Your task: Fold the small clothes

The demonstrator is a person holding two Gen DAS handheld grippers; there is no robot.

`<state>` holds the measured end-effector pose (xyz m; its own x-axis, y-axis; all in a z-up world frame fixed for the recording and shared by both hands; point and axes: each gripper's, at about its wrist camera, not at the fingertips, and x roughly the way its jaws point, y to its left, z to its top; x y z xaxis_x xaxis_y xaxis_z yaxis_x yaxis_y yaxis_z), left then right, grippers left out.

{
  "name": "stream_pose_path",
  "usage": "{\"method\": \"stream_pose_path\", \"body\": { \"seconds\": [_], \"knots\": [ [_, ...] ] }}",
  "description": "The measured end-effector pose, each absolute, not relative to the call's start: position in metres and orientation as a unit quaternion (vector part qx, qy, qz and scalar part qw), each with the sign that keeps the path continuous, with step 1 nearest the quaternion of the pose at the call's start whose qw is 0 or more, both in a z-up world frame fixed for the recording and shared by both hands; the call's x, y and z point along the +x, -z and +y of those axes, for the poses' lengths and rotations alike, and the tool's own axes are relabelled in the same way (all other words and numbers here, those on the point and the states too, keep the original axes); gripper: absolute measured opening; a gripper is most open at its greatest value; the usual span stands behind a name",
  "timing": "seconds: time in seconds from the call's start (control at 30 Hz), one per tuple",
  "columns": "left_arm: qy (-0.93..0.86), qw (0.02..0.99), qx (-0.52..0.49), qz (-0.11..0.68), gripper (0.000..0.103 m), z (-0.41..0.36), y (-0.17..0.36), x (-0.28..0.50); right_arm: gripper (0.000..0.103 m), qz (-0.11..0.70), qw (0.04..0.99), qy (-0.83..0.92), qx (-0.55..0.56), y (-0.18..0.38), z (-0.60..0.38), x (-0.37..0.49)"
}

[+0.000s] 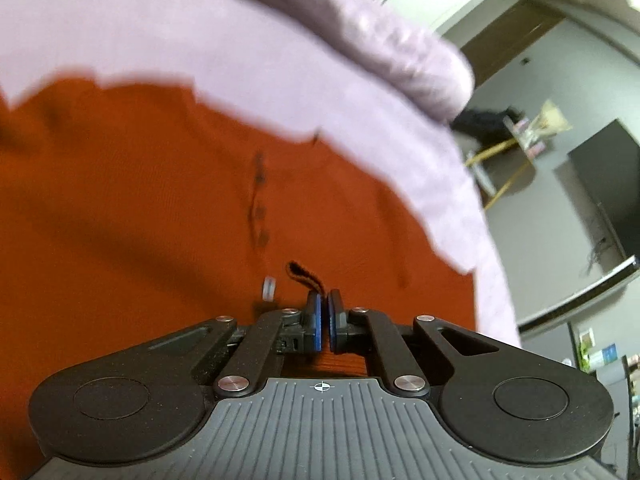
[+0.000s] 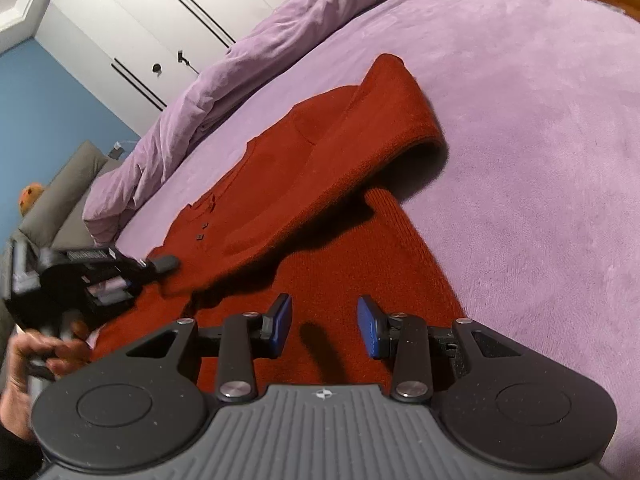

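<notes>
Because the rust-red knit top (image 2: 320, 184) lies spread on the purple bed (image 2: 520, 160), soft, limp and light, hems and corners look the best holds. The left tongs (image 1: 322, 320) are closed at its near edge; whether they pinch cloth I cannot tell. The right tongs (image 2: 324, 326) hover partly open above it.

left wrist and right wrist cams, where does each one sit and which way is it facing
Left wrist: on the left gripper, angled down close over the red sweater near its buttons, purple bed and room beyond; shows its own shut fingers.
Right wrist: on the right gripper, angled down across the sweater, which has a sleeve folded over it, toward the wardrobe; shows its parted fingers, plus the left gripper and the hand holding it.
Shared: sweater, buttons, bed.
</notes>
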<state>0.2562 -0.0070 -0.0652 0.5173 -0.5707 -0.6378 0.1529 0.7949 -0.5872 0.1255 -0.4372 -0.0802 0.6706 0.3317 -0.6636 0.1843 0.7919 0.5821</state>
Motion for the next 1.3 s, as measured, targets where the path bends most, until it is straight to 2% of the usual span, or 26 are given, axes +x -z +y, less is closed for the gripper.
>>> {"method": "stream_pose_path", "body": {
  "seconds": [0.07,0.17,0.2,0.27,0.33,0.43,0.5,0.67,0.77,0.83,0.87,1.0,1.07,1.17,1.23,1.3],
  "knots": [
    [0.192,0.877,-0.184,0.400,0.005,0.000,0.042,0.257,0.036,0.405,0.864,-0.032,0.298,0.076,-0.437,0.127],
    [0.100,0.932,-0.008,0.348,0.004,0.004,0.028,0.260,0.036,0.406,0.874,-0.011,0.268,0.072,-0.439,0.132],
    [0.084,0.933,0.017,0.351,0.004,0.007,0.033,0.263,0.036,0.406,0.875,-0.006,0.264,0.071,-0.440,0.135],
    [0.082,0.917,-0.009,0.390,0.004,0.025,0.049,0.275,0.036,0.404,0.876,0.003,0.264,0.069,-0.443,0.142],
    [0.101,0.893,-0.089,0.429,0.005,0.047,0.069,0.285,0.037,0.404,0.877,0.007,0.261,0.067,-0.444,0.151],
    [0.111,0.866,-0.169,0.458,0.020,0.068,0.092,0.290,0.040,0.400,0.884,0.010,0.243,0.062,-0.442,0.167],
    [0.130,0.856,-0.204,0.458,0.056,0.073,0.101,0.288,0.042,0.397,0.888,0.013,0.231,0.058,-0.441,0.178],
    [0.179,0.831,-0.260,0.458,0.061,0.070,0.110,0.295,0.045,0.394,0.892,0.006,0.222,0.055,-0.436,0.194],
    [0.181,0.818,-0.261,0.480,0.054,0.059,0.121,0.307,0.047,0.398,0.890,0.001,0.222,0.059,-0.432,0.199],
    [0.200,0.810,-0.265,0.483,0.032,0.053,0.127,0.313,0.047,0.402,0.888,-0.001,0.222,0.062,-0.430,0.201],
    [0.204,0.809,-0.259,0.487,0.011,0.048,0.128,0.316,0.047,0.403,0.888,-0.001,0.223,0.063,-0.430,0.202],
    [0.198,0.842,-0.215,0.454,0.008,0.035,0.110,0.315,0.047,0.401,0.890,0.007,0.219,0.062,-0.433,0.214],
    [0.193,0.876,-0.193,0.397,0.008,0.035,0.081,0.309,0.048,0.393,0.894,0.011,0.216,0.060,-0.437,0.223],
    [0.147,0.936,-0.073,0.312,0.008,0.034,0.044,0.298,0.053,0.387,0.899,0.018,0.205,0.059,-0.443,0.238],
    [0.101,0.944,-0.026,0.312,0.008,0.042,0.045,0.303,0.056,0.388,0.900,0.021,0.197,0.060,-0.445,0.248],
    [0.083,0.935,-0.045,0.342,0.008,0.061,0.057,0.309,0.063,0.386,0.901,0.015,0.199,0.063,-0.445,0.259]
  ]
}}
